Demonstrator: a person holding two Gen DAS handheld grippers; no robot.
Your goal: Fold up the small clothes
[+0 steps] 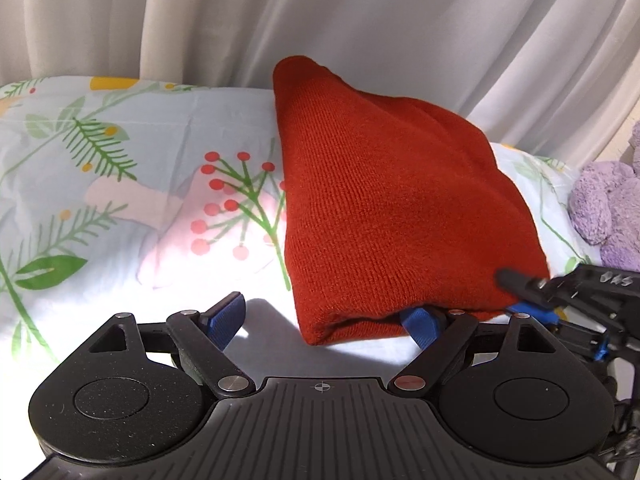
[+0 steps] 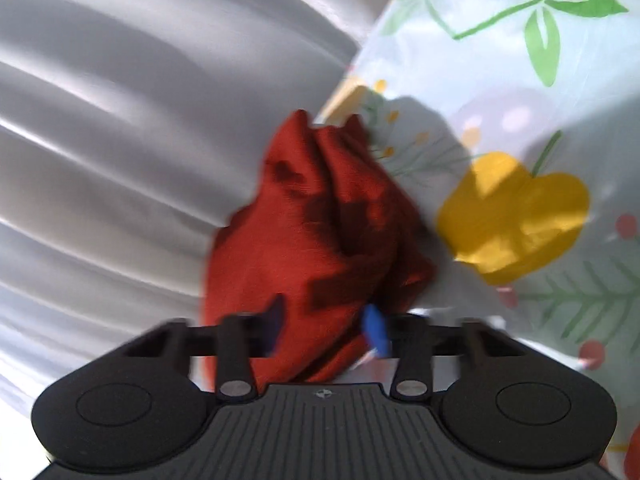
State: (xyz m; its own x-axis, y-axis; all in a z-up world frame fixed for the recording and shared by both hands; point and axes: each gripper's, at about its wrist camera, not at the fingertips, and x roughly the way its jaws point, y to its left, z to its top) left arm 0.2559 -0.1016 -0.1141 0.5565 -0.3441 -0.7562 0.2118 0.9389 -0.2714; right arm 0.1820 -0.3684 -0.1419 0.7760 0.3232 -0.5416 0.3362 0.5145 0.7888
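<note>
While your left gripper (image 1: 328,316) points down at the bed with its jaws spread wide, one blue pad (image 1: 424,322) is tucked under the near hem of the red knit hat (image 1: 384,208) and the other rests clear on the sheet (image 1: 100,184). Your right gripper (image 2: 326,326), rolled and blurred, pinches a lifted edge of that ribbed, rust-red hat, which stands peaked over the floral sheet. A pleated white curtain (image 1: 360,20) hangs behind; a fuzzy purple toy (image 1: 608,208) sits nearby.
</note>
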